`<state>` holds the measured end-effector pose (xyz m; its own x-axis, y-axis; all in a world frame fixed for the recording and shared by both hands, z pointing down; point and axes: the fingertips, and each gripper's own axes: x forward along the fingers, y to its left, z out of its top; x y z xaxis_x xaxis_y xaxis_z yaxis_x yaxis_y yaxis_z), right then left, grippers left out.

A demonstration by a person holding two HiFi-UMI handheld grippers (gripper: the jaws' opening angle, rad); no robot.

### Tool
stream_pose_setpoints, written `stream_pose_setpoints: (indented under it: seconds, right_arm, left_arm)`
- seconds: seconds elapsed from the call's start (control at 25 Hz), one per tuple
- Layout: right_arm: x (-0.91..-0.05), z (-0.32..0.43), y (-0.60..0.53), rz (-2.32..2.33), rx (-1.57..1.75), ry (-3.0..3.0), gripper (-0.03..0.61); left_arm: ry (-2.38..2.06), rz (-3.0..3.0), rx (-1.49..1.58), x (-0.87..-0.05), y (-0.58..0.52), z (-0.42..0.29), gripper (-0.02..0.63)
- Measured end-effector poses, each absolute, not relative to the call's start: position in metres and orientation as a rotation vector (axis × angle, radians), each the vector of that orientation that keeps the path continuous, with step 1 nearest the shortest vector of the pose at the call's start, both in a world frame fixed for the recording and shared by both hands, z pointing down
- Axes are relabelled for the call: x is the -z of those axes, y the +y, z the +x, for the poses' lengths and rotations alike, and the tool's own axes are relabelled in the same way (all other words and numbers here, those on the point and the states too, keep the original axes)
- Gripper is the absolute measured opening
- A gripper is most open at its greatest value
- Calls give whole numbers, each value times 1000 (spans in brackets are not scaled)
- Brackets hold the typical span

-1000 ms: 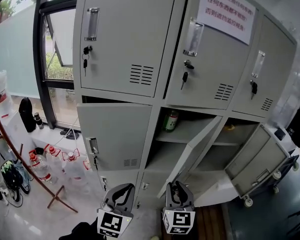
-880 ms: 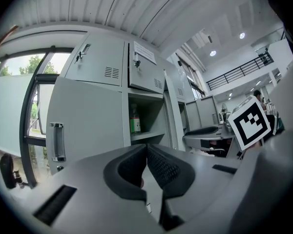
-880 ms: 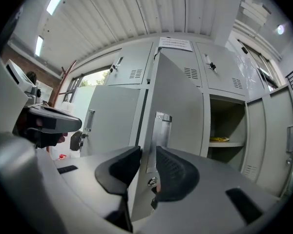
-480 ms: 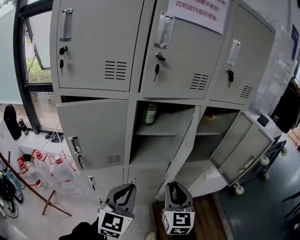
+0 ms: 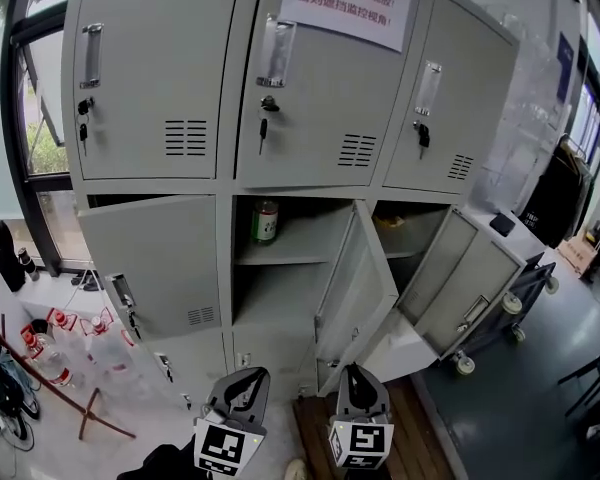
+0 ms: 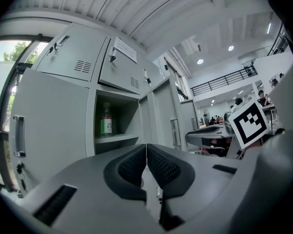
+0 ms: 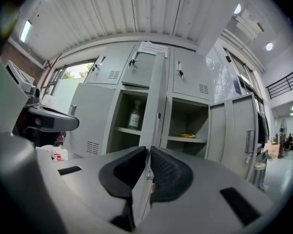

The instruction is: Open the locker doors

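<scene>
Both grippers hang low and level before the lockers (image 5: pixel 230 183), touching nothing, probably lining up for the next pull. The left gripper (image 6: pixel 146 146) has its jaws pressed together on nothing. The right gripper (image 7: pixel 148 149) has just been closing its jaws, which stand all but together, also on nothing. In the middle row the middle door (image 5: pixel 355 278) and right door (image 5: pixel 460 278) swing wide, baring a bottle (image 5: pixel 266 222). The left door (image 5: pixel 155 263) is only ajar, and the top doors (image 5: pixel 150 73) are closed. The middle door's free edge juts toward the right gripper. Open floor (image 5: pixel 540 418) lies rightward.
</scene>
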<state>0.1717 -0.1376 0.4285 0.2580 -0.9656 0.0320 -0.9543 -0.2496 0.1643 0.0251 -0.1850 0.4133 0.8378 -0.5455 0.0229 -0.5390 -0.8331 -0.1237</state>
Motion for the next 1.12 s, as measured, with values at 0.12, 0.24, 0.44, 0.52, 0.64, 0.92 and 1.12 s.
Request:
stream_pose_setpoints:
  seconds: [0.12, 0.24, 0.44, 0.52, 0.64, 0.92, 1.12]
  right_arm:
    - [-428, 189, -131, 2393, 107, -1791, 43]
    - [-428, 207, -124, 2418, 102, -1756, 41]
    - [-428, 238, -118, 2450, 109, -1701, 15]
    - [-429, 249, -116, 2463, 101, -1689, 15]
    - [-429, 266, -115, 2475, 98, -1670, 15]
    - [-430, 301, -114, 2497, 91, -1620, 14]
    - [-432, 318, -116, 2511, 82, -1604, 14]
  left_arm:
    - [830, -2912, 88, -413, -181, 40, 25]
    - [805, -2919, 98, -414, -178, 54, 25]
    - [773, -2932, 106, -416, -177, 79, 25]
    - [766, -2932, 87, -417, -178, 89, 25]
    - [763, -2951, 87, -418, -180, 103, 25]
    - [741, -2937, 31, -423, -189, 132, 25]
    - [746, -2944, 29, -426, -195, 143, 25]
